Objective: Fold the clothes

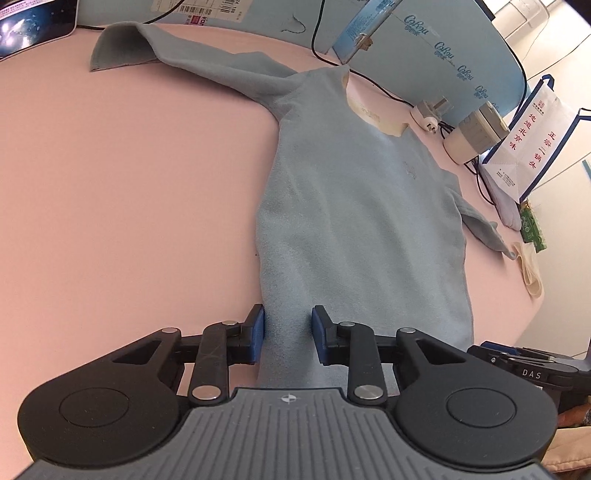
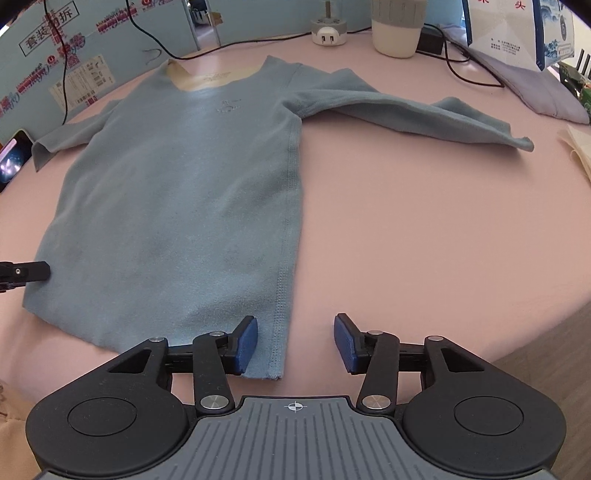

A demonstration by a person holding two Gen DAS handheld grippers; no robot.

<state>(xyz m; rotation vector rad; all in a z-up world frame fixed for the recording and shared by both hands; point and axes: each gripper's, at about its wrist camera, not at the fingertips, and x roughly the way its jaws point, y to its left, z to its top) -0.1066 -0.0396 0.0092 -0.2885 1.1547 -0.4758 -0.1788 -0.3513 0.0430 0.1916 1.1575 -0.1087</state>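
A light blue long-sleeved shirt lies spread flat, front up, on the pink bench, its neck toward the far side and its hem at the near edge. One sleeve stretches out to the right; the other sleeve reaches to the far left, its cuff folded over.

The left gripper sits at the shirt's near left hem corner, its jaws drawn in with the blue fabric bunched between the blue pads (whether they truly press on the cloth I cannot tell from this angle). The right gripper sits at the near right hem corner with its jaws spread apart: the left pad lies over the fabric, and the right pad is over bare bench, clear of the cloth.

Along the far edge stand a white cup, a round white plug adapter and a printed paper bag.
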